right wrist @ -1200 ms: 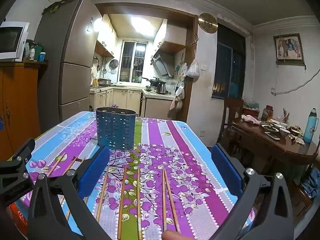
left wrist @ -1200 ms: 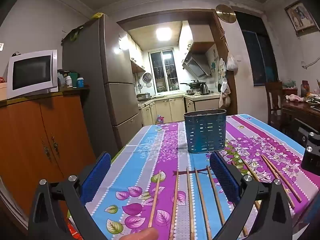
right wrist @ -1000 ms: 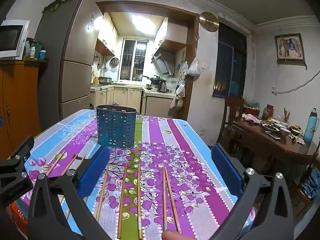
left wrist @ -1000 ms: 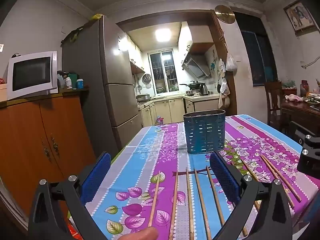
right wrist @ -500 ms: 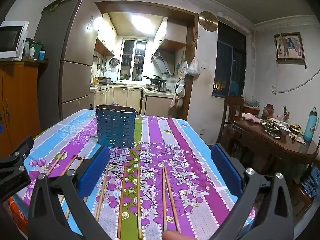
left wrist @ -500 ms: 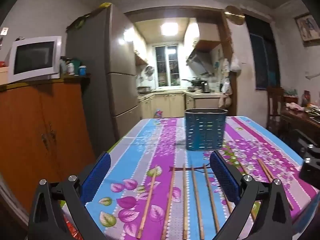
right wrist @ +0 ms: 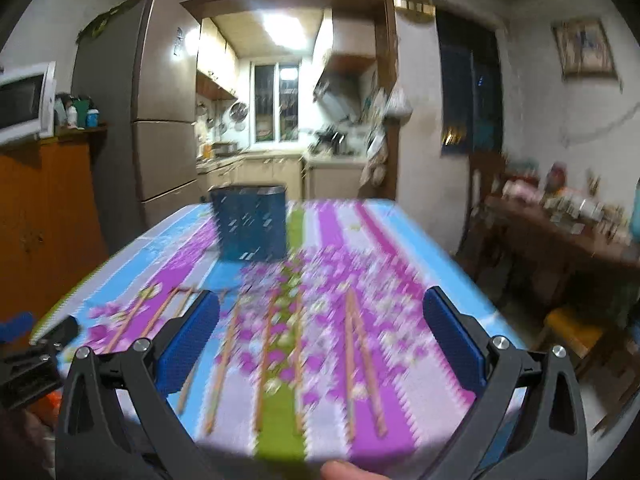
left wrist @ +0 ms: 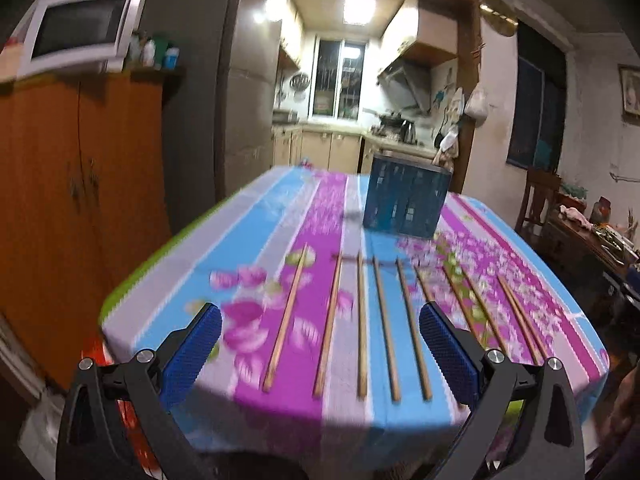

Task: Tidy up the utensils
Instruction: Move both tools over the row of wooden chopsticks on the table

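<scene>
Left wrist view: left tool [left wrist: 320,344] wide open, empty, blue pads at lower left and lower right of frame. Chopsticks [left wrist: 362,322] lie in row on bench [left wrist: 256,224] at frame centre, parallel, apart from one another. Blue holder [left wrist: 406,200] upright beyond them, centre right.

Right wrist view, blurred: right tool [right wrist: 320,344] wide open, empty. Chopsticks [right wrist: 298,356] spread across lower centre. Holder [right wrist: 250,224] upper centre left. Left tool [right wrist: 36,354] at lower left edge. Fingertip [right wrist: 340,470] at bottom edge.

Striped floral tablecloth-covered table [left wrist: 256,216], wooden chopsticks [left wrist: 362,324] in a row, blue perforated utensil holder [left wrist: 406,200] behind
</scene>
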Available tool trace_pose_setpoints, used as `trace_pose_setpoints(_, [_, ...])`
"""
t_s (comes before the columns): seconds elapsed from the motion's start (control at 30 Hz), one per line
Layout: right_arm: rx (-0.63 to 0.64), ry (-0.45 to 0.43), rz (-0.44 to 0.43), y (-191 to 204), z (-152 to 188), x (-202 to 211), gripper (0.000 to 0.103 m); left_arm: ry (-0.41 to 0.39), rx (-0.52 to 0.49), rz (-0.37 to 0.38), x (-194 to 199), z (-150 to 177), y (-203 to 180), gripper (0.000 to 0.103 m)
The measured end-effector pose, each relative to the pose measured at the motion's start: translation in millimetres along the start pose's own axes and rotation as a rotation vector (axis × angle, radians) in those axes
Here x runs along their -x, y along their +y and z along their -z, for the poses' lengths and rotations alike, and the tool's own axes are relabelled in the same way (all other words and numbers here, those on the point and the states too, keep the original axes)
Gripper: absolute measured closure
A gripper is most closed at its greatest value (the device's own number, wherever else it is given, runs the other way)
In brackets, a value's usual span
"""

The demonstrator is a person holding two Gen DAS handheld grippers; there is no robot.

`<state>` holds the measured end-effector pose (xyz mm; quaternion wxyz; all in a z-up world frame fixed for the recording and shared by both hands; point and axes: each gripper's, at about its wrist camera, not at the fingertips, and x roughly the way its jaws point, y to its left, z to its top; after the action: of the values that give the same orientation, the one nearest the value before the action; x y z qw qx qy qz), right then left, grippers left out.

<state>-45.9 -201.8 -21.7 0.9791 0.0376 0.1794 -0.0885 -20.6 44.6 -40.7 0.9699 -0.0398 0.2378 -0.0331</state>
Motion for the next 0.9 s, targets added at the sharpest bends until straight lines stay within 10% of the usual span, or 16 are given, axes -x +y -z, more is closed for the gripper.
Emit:
trace_pose_setpoints(0.43, [-0.123,0.095,-0.408,0,25,16,0.005,-0.096,0.074,0.241,23,4,9,0.004])
trace_pose_setpoints(0.7, [-0.109,-0.048,-0.158,-43,1,34,0.005,-0.335,-0.111,-0.097,39,-47,51,0.004])
trace_pose_setpoints(0.9, [-0.026,-0.054,-0.017,-71,-4,31,0.005,-0.221,-0.237,-0.051,34,-35,58,0.004])
